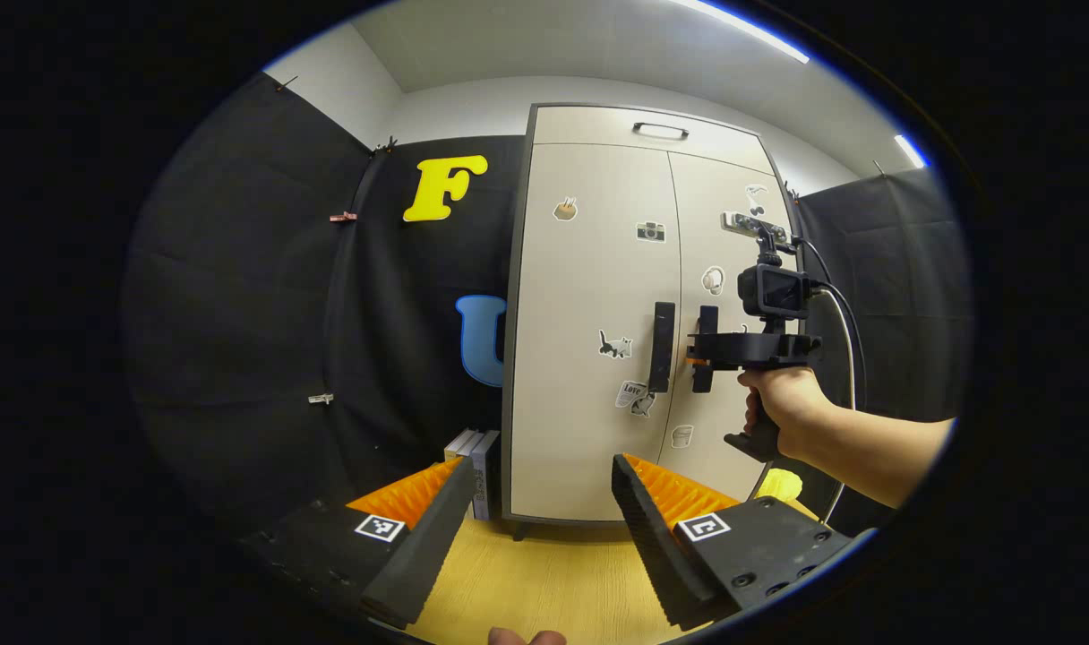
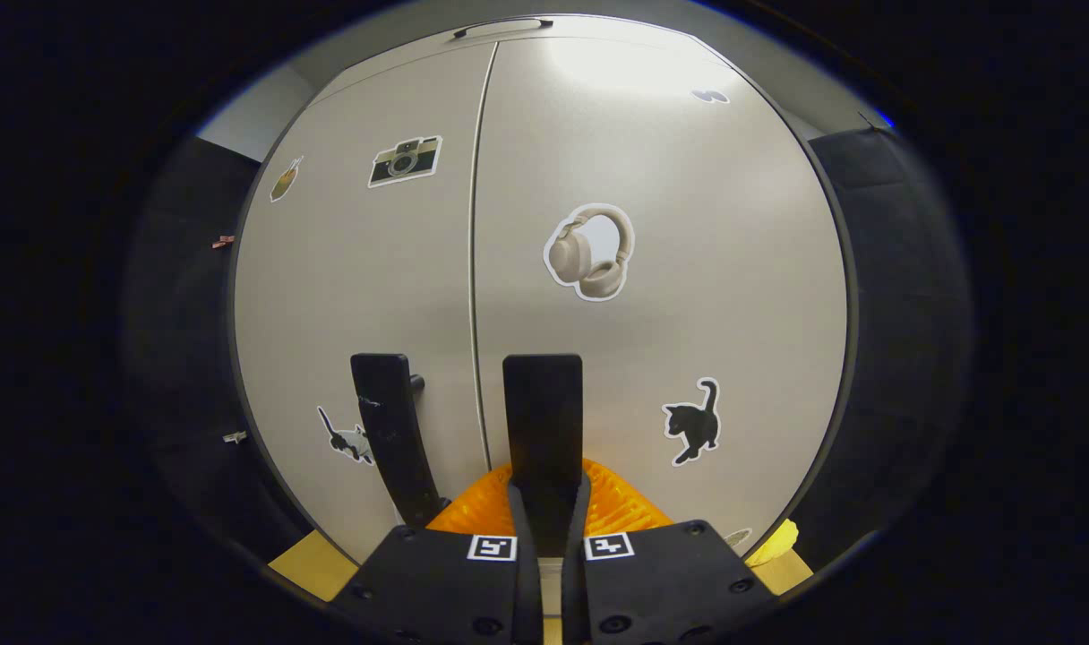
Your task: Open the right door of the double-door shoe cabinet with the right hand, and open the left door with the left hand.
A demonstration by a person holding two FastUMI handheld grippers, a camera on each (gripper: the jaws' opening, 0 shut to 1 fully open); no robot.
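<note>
The right gripper [image 2: 544, 502] had clamped the right door handle [image 2: 543, 417]; the left gripper [image 1: 537, 502] gaped wide, far back. No writing was legible.

Left gripper view: set well back from the shoe cabinet [image 1: 638, 313], faced at its front from the left.
Right gripper view: held close against the cabinet's right door handle [image 2: 543, 421].
Shared: both doors' fronts.
</note>
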